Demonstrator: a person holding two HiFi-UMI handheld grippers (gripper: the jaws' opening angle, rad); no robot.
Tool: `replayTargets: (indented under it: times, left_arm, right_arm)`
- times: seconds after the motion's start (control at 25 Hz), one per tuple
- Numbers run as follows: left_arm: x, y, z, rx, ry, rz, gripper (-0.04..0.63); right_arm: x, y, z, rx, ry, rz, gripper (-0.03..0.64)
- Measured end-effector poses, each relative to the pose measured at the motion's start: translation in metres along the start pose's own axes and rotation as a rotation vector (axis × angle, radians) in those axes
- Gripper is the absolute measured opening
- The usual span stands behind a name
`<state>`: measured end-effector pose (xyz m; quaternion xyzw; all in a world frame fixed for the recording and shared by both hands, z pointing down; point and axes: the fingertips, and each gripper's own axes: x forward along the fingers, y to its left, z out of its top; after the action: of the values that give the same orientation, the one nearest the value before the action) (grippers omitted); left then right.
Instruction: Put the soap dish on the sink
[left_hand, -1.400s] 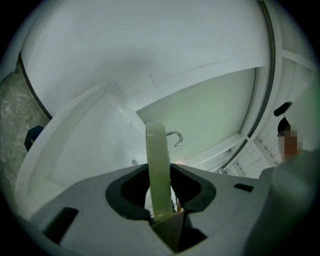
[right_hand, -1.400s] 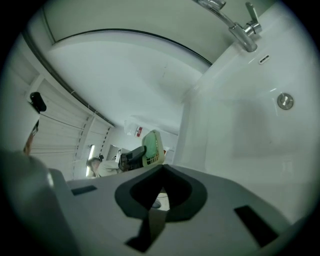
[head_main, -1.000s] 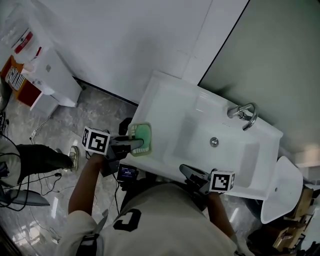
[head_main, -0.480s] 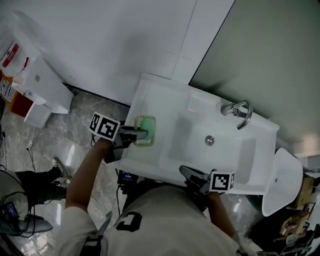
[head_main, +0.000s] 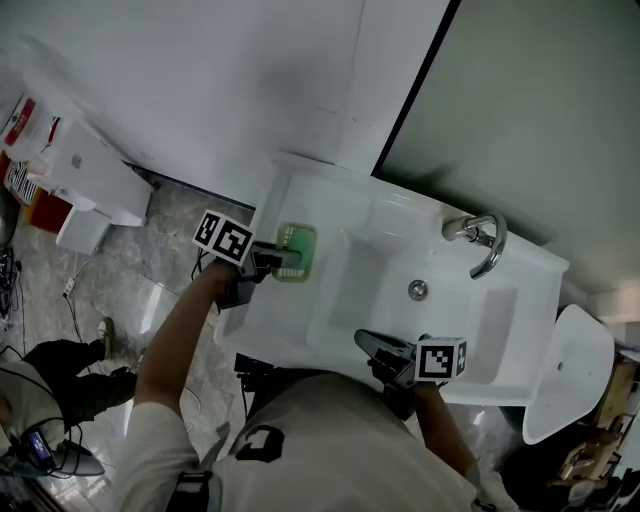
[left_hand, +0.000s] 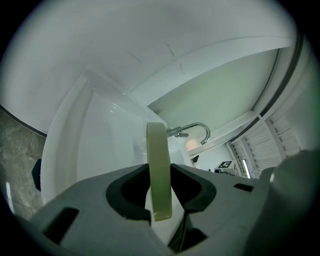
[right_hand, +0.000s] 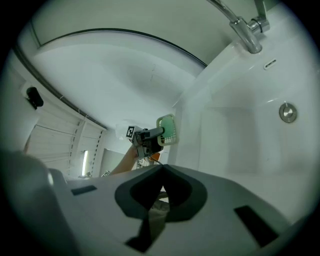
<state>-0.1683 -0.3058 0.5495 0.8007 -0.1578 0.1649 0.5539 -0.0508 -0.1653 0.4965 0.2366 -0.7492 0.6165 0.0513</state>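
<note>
The pale green soap dish (head_main: 298, 251) has a slatted top and is held over the left ledge of the white sink (head_main: 380, 215). My left gripper (head_main: 288, 260) is shut on its near edge. In the left gripper view the soap dish (left_hand: 159, 170) stands edge-on between the two jaws, with the chrome faucet (left_hand: 193, 130) beyond it. My right gripper (head_main: 372, 345) hovers at the sink's front rim, shut and holding nothing. From the right gripper view, the soap dish (right_hand: 169, 129) and left gripper (right_hand: 149, 137) show at the sink's far end.
The basin holds a drain (head_main: 418, 290), and a chrome faucet (head_main: 480, 238) stands at its back. A white cabinet (head_main: 95, 185) stands on the marble floor at left, a white bin (head_main: 565, 385) at right. Cables and another person's leg (head_main: 55, 375) lie at lower left.
My left gripper has carried the soap dish from beyond the sink's left edge inward, over the ledge and lower. The right gripper has shifted only slightly along the front rim.
</note>
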Motion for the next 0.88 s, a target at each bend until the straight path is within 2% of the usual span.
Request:
replayTargets:
  times: [0.48,0.88]
  left_arm:
    - [0.026,0.047,0.046,0.016,0.087,0.070,0.130]
    - [0.050,0.076,0.069,-0.026,0.094,0.035,0.130]
  right_arm:
    - [0.004,-0.019,0.008,0.073,0.010,-0.023,0.009]
    - [0.008,-0.033,0.012,0.103,-0.001,-0.057,0.009]
